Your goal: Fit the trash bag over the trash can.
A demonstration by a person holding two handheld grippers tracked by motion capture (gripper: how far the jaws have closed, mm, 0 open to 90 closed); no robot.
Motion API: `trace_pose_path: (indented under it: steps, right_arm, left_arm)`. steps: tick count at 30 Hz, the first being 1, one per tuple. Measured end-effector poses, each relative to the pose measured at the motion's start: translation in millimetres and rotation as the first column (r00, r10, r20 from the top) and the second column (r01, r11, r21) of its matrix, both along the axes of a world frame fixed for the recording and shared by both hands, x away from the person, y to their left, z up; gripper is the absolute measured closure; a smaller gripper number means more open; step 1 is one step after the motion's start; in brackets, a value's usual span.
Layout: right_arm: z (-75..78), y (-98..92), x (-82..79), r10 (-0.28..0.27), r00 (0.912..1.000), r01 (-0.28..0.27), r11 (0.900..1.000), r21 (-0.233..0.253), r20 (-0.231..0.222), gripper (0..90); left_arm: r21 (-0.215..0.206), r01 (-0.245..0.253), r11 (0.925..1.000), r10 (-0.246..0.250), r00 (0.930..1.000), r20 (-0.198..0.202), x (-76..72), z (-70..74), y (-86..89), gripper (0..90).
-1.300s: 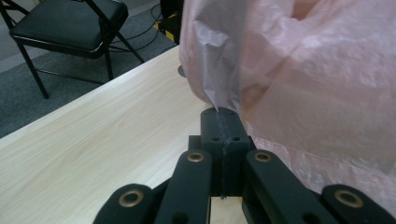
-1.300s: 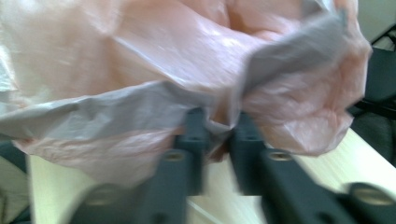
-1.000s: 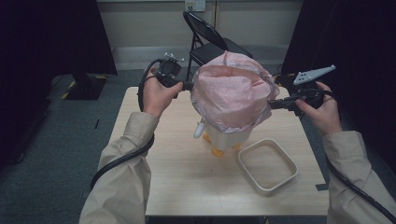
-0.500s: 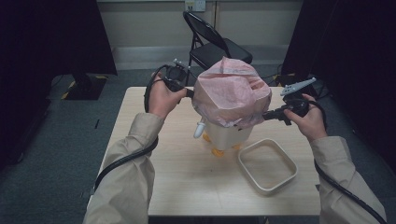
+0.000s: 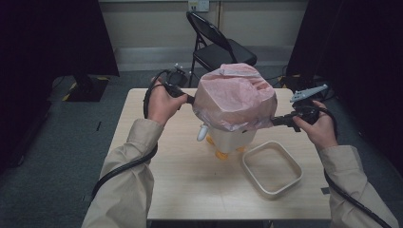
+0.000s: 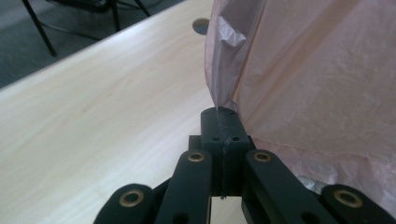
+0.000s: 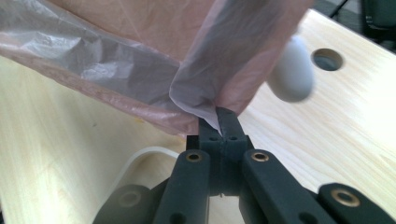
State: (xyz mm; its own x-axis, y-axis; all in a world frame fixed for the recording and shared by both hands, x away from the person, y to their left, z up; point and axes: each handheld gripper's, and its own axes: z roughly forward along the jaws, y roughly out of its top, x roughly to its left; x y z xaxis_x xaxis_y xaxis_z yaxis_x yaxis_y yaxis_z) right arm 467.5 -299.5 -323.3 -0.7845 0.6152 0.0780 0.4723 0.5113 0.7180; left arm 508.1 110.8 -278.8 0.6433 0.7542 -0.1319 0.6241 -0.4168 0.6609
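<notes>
A pink plastic bag [image 5: 235,97] hangs stretched over the top of a white and orange toy figure [image 5: 230,140] that stands mid-table. My left gripper [image 5: 192,99] is shut on the bag's left edge; in the left gripper view the jaws [image 6: 223,122] pinch a fold of the pink film [image 6: 322,79]. My right gripper [image 5: 274,121] is shut on the bag's right lower edge, and the right gripper view has its jaws [image 7: 223,125] clamped on a bunched corner of the bag [image 7: 154,46]. A white rounded part of the toy [image 7: 290,70] pokes out beside it.
A cream rectangular tray [image 5: 272,167] lies on the wooden table [image 5: 180,185] at the front right, its rim [image 7: 133,161] near the right gripper. A black folding chair [image 5: 216,45] stands behind the table. A cable hole [image 7: 327,59] is in the tabletop.
Both grippers have drawn the bag lower over the toy; the right hand dropped toward the table and the bag covers more of the figure.
</notes>
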Motion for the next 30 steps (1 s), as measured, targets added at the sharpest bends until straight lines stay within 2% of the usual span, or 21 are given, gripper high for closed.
trace_pose_path:
  steps: [1, 2, 3, 4, 7, 8, 9, 11, 12, 13, 14, 15, 16, 17, 18, 20, 22, 23, 25, 29, 30]
  right_arm:
    - [2.7, -1.3, -0.2, -0.016, 0.9997, 0.016, 1.0, 0.016, 0.019, 90.0]
    - [2.7, -1.3, -0.2, -0.016, 0.9997, 0.016, 1.0, 0.016, 0.019, 90.0]
    - [3.4, -0.2, 1.3, -0.009, 0.9998, 0.009, 1.0, 0.018, 0.02, 90.0]
    - [3.0, 0.5, 2.0, -0.01, 0.9998, 0.01, 1.0, 0.01, 0.019, 90.0]
    - [-6.7, 3.8, 8.5, -0.032, 0.9993, 0.032, 0.999, -0.012, -0.022, 90.0]
    - [-10.6, 4.6, 11.1, -0.024, 0.9988, 0.024, 1.0, 0.005, -0.042, 90.0]
    - [-13.5, 5.3, 12.7, -0.028, 0.9988, 0.028, 0.999, 0.019, -0.04, 90.0]
    - [-16.7, 8.7, 14.5, -0.011, 0.9988, 0.012, 1.0, 0.02, -0.048, 90.0]
    - [-18.1, 10.7, 14.9, -0.008, 0.9991, 0.008, 1.0, 0.019, -0.043, 90.0]
    - [-20.0, 12.6, 16.3, 0.01, 0.9988, -0.01, 1.0, 0.009, -0.049, 90.0]
    - [-21.4, 13.3, 17.0, 0.004, 0.9986, -0.004, 1.0, 0.013, -0.052, 90.0]
    - [-22.7, 13.6, 17.6, -0.004, 0.9989, 0.004, 1.0, -0.004, -0.046, 90.0]
    - [-24.0, 13.5, 18.1, -0.002, 0.9985, 0.001, 1.0, -0.008, -0.054, 90.0]
    - [-24.0, 13.5, 18.1, -0.002, 0.9985, 0.001, 1.0, -0.008, -0.054, 90.0]
    - [-25.5, 10.9, 17.3, -0.009, 0.9995, 0.009, 1.0, 0.003, -0.03, 90.0]
    - [-23.9, 8.7, 14.1, 0.007, 1.0, -0.007, 1.0, 0.007, -0.004, 90.0]
    - [-19.4, 5.1, 11.6, -0.002, 0.9998, 0.001, 1.0, 0.028, 0.02, 84.4]
    - [-16.4, 3.8, 10.4, -0.008, 0.9995, 0.008, 1.0, 0.011, 0.031, 82.6]
    - [-11.1, 1.5, 8.5, -0.038, 0.9988, 0.038, 0.999, -0.009, 0.03, 68.5]
    - [-0.3, -4.0, 1.1, -0.056, 0.9971, 0.057, 0.998, -0.005, 0.052, 50.4]
    - [-0.3, -4.0, 1.1, -0.056, 0.9971, 0.057, 0.998, -0.005, 0.052, 50.4]
  left_arm:
    - [0.007, 0.006, 1.0, -0.006, 0.9995, -0.031, 2.0, -1.7, 0.7, 90.0]
    - [0.004, 0.015, 0.9999, -0.015, 0.9993, -0.034, 2.7, -3.9, -1.0, 90.0]
    - [0.023, 0.045, 0.9987, -0.043, 0.998, -0.045, 2.3, -7.0, -6.2, 90.0]
    - [0.031, 0.049, 0.9983, -0.048, 0.9985, -0.026, 2.1, -7.4, -9.2, 90.0]
    - [-0.017, 0.043, 0.999, -0.042, 0.9991, 0.008, 5.7, -7.1, -9.3, 90.0]
    - [-0.014, 0.041, 0.999, -0.041, 0.9991, 0.011, 6.6, -8.1, -8.6, 90.0]
    - [-0.021, 0.037, 0.9991, -0.037, 0.9993, 0.002, 7.1, -9.6, -8.4, 90.0]
    - [-0.031, 0.041, 0.9987, -0.042, 0.999, -0.016, 7.9, -13.1, -7.4, 90.0]
    - [0.007, 0.043, 0.999, -0.043, 0.9988, -0.025, 8.2, -15.2, -8.5, 90.0]
    - [0.007, 0.043, 0.999, -0.043, 0.9988, -0.025, 8.2, -15.2, -8.5, 90.0]
    - [0.047, 0.042, 0.998, -0.041, 0.9987, -0.03, 8.7, -17.4, -9.5, 90.0]
    - [0.149, 0.046, 0.9878, -0.036, 0.9969, -0.07, 10.2, -27.6, -10.5, 90.0]
    - [0.149, 0.046, 0.9878, -0.036, 0.9969, -0.07, 10.2, -27.6, -10.5, 90.0]
    - [0.132, 0.043, 0.9904, -0.034, 0.9969, -0.071, 10.9, -34.2, -8.7, 90.0]
    - [0.061, 0.032, 0.9976, -0.027, 0.9966, -0.079, 11.8, -39.7, -0.3, 90.0]
    - [0.036, 0.03, 0.9989, -0.027, 0.9959, -0.087, 10.7, -39.9, 2.7, 90.0]
    - [0.028, 0.027, 0.9993, -0.024, 0.9966, -0.079, 9.8, -37.0, 5.1, 90.0]
    - [0.021, 0.025, 0.9995, -0.023, 0.9967, -0.078, 9.0, -35.2, 5.8, 90.0]
    - [0.0, 0.035, 0.9994, -0.035, 0.997, -0.069, 6.6, -29.2, 8.6, 90.0]
    - [-0.007, 0.048, 0.9988, -0.048, 0.9978, -0.046, 2.0, -22.7, 12.0, 90.0]
    - [-0.012, 0.047, 0.9988, -0.048, 0.9982, -0.037, -0.4, -20.8, 12.6, 90.0]
